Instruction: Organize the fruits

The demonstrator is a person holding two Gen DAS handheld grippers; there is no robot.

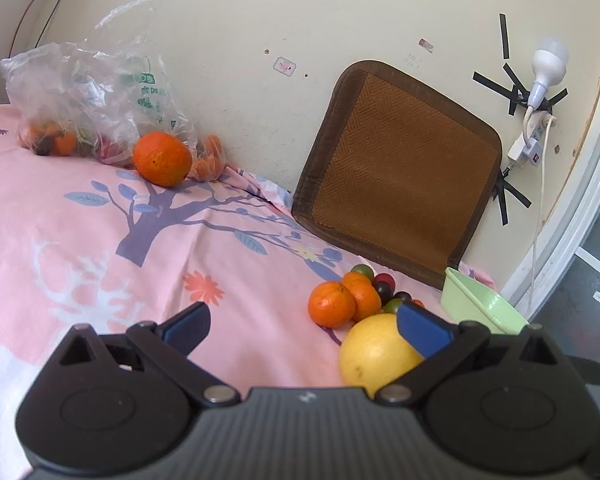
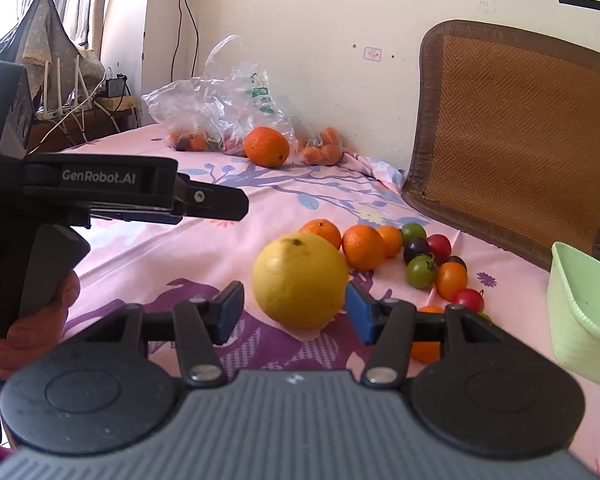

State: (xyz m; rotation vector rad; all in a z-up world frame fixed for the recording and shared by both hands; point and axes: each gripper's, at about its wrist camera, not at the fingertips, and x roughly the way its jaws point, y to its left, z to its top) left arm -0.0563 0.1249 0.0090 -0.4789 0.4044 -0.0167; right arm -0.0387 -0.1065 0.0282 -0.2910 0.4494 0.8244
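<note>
A big yellow citrus fruit lies on the pink bedspread between the fingers of my right gripper, whose jaws are closing. The right pad is at its skin, while the left pad stands a small gap off. Behind it lie mandarins and several cherry tomatoes. My left gripper is open and holds nothing. The yellow fruit sits partly behind its right finger, beside a mandarin. A light green basin stands at the right. A large orange rests by a plastic bag of fruit.
A brown woven mat leans on the wall behind the fruit pile. A power strip with a bulb hangs on the wall at the right. A hand holds the left gripper's handle. A router and cables sit beyond the bed's far left.
</note>
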